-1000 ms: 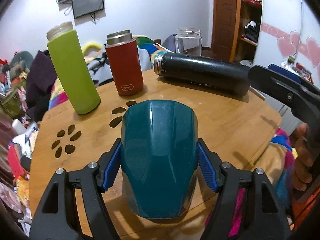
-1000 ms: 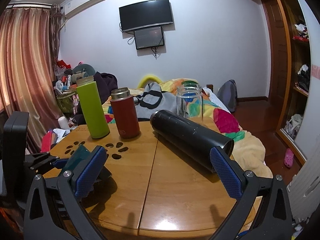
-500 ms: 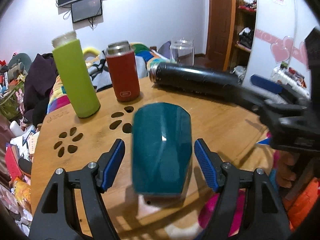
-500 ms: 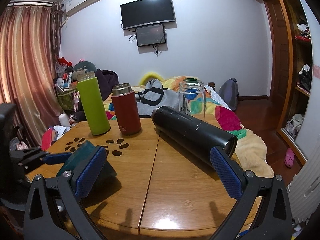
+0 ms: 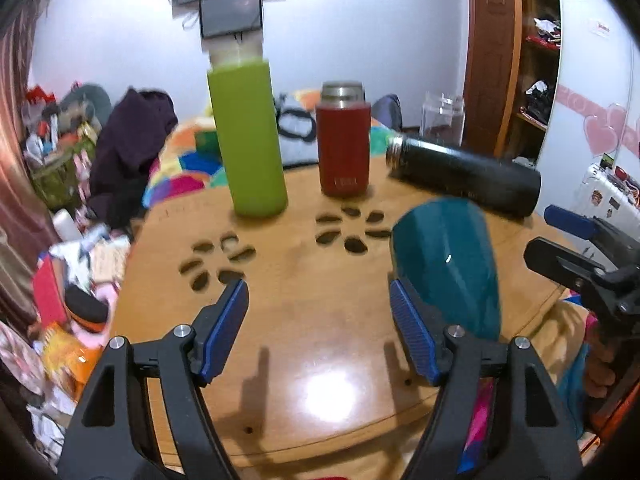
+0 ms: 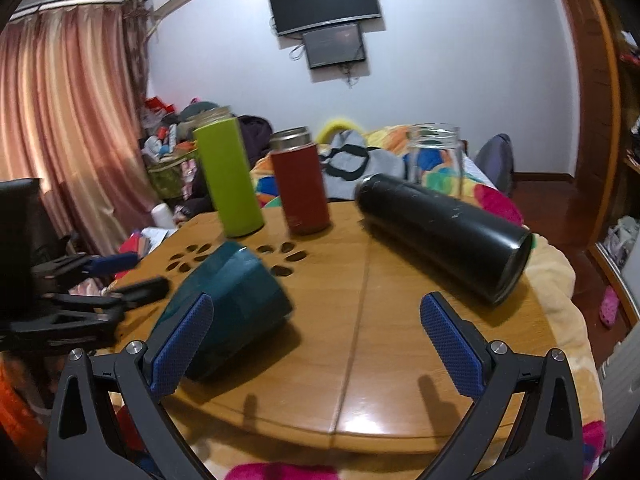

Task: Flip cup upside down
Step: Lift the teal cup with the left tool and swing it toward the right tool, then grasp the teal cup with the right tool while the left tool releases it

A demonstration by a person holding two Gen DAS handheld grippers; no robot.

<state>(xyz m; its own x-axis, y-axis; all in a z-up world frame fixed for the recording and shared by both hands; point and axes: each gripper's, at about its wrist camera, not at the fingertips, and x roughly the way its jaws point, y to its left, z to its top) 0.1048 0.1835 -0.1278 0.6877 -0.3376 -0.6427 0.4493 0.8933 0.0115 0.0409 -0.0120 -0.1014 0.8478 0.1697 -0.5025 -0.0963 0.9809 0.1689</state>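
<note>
A teal cup (image 5: 448, 264) lies on its side on the round wooden table (image 5: 320, 360), its base pointing away from me. It also shows in the right wrist view (image 6: 232, 304), behind my right gripper's left finger. My left gripper (image 5: 320, 332) is open and empty, to the left of the cup. My right gripper (image 6: 316, 344) is open and empty, low over the table's near edge, with the cup at its left. The right gripper also shows at the right edge of the left wrist view (image 5: 588, 256).
A green bottle (image 5: 248, 140) and a red flask (image 5: 344, 144) stand at the back of the table. A black flask (image 5: 464, 176) lies on its side at the back right, a clear glass jar (image 6: 436, 160) behind it. Cluttered floor and bedding surround the table.
My left gripper opened, let go of the teal cup and moved left. The cup now lies free on the table. My right gripper moved closer to the cup.
</note>
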